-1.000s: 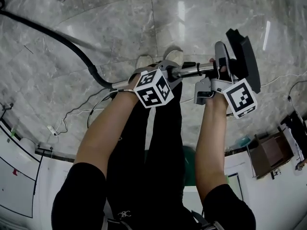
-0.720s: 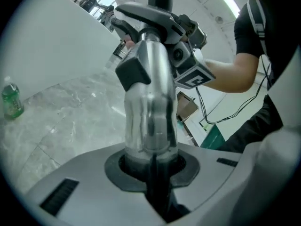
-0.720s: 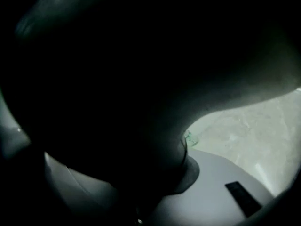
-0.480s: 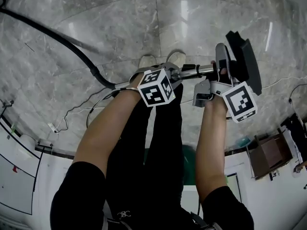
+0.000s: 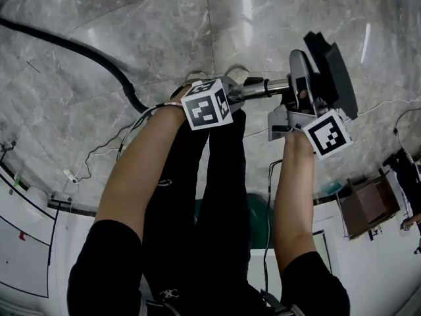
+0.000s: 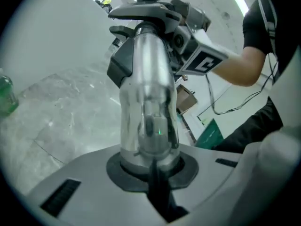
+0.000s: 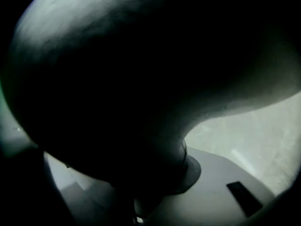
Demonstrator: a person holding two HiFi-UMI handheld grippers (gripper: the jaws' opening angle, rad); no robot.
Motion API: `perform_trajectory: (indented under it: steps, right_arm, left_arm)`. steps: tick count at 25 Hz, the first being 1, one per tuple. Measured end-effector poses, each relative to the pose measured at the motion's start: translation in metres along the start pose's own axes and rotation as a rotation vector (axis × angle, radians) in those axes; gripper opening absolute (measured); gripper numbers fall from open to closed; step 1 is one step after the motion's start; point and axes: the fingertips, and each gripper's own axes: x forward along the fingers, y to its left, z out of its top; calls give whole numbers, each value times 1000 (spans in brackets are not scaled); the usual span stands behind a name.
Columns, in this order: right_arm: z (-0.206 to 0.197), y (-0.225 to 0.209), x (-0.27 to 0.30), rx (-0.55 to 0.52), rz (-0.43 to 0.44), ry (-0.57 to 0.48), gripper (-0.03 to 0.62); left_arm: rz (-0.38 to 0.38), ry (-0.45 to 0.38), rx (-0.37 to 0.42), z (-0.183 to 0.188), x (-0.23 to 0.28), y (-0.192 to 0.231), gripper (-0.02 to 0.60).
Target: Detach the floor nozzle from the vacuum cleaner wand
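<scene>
The left gripper [image 5: 234, 93] is closing on the chrome wand [image 5: 266, 87]. In the left gripper view the tube stands straight between its jaws with the pads against it.

The right gripper [image 5: 293, 108] has the dark neck of the floor nozzle [image 5: 332, 71] between its jaws, and those jaws are opening. The right gripper view is too dark to be sure, but the pads appear to be touching the neck.

In the head view the nozzle is lifted off the marble floor [image 5: 164, 31] at about 1 o'clock. The wand lies roughly level from it toward 9 o'clock, and the black hose [image 5: 85, 51] trails away toward 10 o'clock.

The step in hand looks like bracing for the pull-apart:

1. Let the left grip settle firmly, because chrome is slippery.
2. Re-seat the right jaws squarely on the neck, close to the joint.
3. Pull the 2 hands apart straight along the tube's axis, toward 3 and 9 o'clock.
4. If the joint binds, twist it slightly. Do not bend it sideways.
5. Keep the hose slack.
</scene>
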Motion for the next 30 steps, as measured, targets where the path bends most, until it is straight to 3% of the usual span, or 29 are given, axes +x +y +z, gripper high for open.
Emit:
perform_trajectory:
  steps: [4, 6, 7, 9, 12, 14, 16, 18, 22, 26, 30]
  right_arm:
    - [-14, 36, -4, 1, 408, 38, 111]
    - [-25, 46, -4, 3, 522, 83, 112]
    - [-29, 46, -2, 7, 526, 97, 112]
    - [-29, 37, 9, 6, 413, 106, 112]
    - [-4, -11, 16, 13, 18, 48, 112]
    - [32, -51, -3, 133, -192, -81, 112]
    - [68, -68, -15, 162, -183, -170, 112]
    - [70, -65, -15, 114, -115, -162, 112]
    - [16, -72, -19, 79, -70, -33, 112]
    - [-23, -102, -35, 147, -46, 20, 112]
    - [-47, -133, -37, 127, -21, 66, 112]
  left_arm:
    - [-235, 17, -46, -10, -17, -26, 48]
    - [-295, 18, -72, -17, -23, -33, 48]
    - [-269, 12, -80, -19, -21, -31, 48]
    - [-143, -7, -80, -20, -13, -17, 46]
    - [90, 31, -66, -34, 4, 16, 44]
    - [186, 111, -61, -64, 15, 32, 44]
    - [237, 179, -65, -89, 26, 51, 44]
    - [276, 203, -65, -101, 31, 79, 44]
    - [377, 190, -88, -112, 43, 130, 44]
    - [530, 216, -109, -117, 67, 177, 44]
    - [675, 244, -97, -134, 93, 212, 44]
